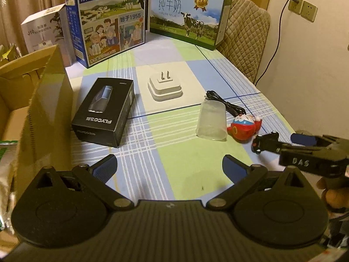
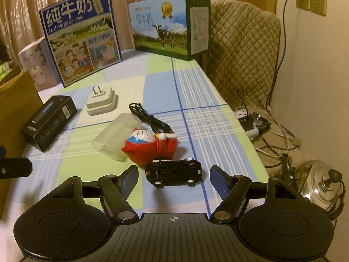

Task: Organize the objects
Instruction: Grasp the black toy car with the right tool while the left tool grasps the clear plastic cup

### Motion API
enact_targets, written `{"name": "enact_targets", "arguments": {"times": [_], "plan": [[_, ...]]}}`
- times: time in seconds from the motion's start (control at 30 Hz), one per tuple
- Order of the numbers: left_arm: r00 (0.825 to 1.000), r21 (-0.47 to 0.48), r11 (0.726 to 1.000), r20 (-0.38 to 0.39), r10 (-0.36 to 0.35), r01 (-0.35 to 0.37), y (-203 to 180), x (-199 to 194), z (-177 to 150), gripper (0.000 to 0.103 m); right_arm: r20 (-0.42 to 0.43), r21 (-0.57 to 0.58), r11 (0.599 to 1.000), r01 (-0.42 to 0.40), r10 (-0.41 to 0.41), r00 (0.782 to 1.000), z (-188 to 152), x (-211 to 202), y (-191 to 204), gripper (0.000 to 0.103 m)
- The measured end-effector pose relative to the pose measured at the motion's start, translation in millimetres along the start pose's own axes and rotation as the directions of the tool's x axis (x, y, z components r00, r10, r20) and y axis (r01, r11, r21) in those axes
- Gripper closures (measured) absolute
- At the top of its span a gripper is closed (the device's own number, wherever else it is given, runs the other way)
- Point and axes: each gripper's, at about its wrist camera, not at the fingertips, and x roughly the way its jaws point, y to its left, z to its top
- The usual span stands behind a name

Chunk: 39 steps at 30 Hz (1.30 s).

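A black toy car [image 2: 173, 172] lies on its side on the checked tablecloth, between the open fingers of my right gripper [image 2: 174, 180]; no contact shows. It also shows in the left wrist view [image 1: 262, 144], by the right gripper [image 1: 298, 144]. Behind it lie a red and blue Doraemon toy [image 2: 150, 145], a tipped clear plastic cup [image 2: 115, 136], a coiled black cable [image 2: 148, 119], a white plug adapter [image 2: 101, 103] and a black FLYCO box [image 1: 104, 111]. My left gripper [image 1: 170, 168] is open and empty above the front of the table.
An open cardboard box [image 1: 41, 100] stands at the left table edge. Two milk cartons [image 1: 111, 19] [image 1: 189, 16] and a white humidifier box [image 1: 45, 32] line the back. A quilted chair [image 2: 242, 50] is at the right, with a power strip and kettle [image 2: 322, 181] on the floor.
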Motion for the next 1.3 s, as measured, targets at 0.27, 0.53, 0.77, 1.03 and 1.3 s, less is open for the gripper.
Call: {"name": "enact_targets", "arguments": {"times": [0.27, 0.53, 0.77, 1.03, 1.3], "plan": [[1.0, -0.012, 1.0, -0.014, -0.022, 0.022, 1, 24, 4, 0.002, -0.008, -0.014, 1.0, 0.015, -0.016, 1.0, 4, 24, 8, 0.02], [0.999, -0.025, 0.999, -0.024, -0.026, 0.025, 6, 40, 6, 0.002, -0.045, -0.009, 0.999, 0.035, -0.036, 0.998, 5, 36, 11, 0.021], [0.999, -0.026, 0.999, -0.032, -0.032, 0.031, 6, 50, 9, 0.002, -0.071, -0.021, 0.997, 0.072, -0.074, 0.995, 5, 38, 11, 0.039], [0.998, -0.009, 0.999, -0.032, -0.054, 0.053, -1, 66, 18, 0.003, -0.04, 0.049, 0.998, 0.046, -0.044, 0.998, 12, 27, 2, 0.039], [0.986, 0.052, 0.986, -0.058, -0.158, 0.161, -23, 96, 40, 0.025, -0.048, 0.098, 0.993, 0.06, -0.056, 0.997, 15, 25, -7, 0.039]]}}
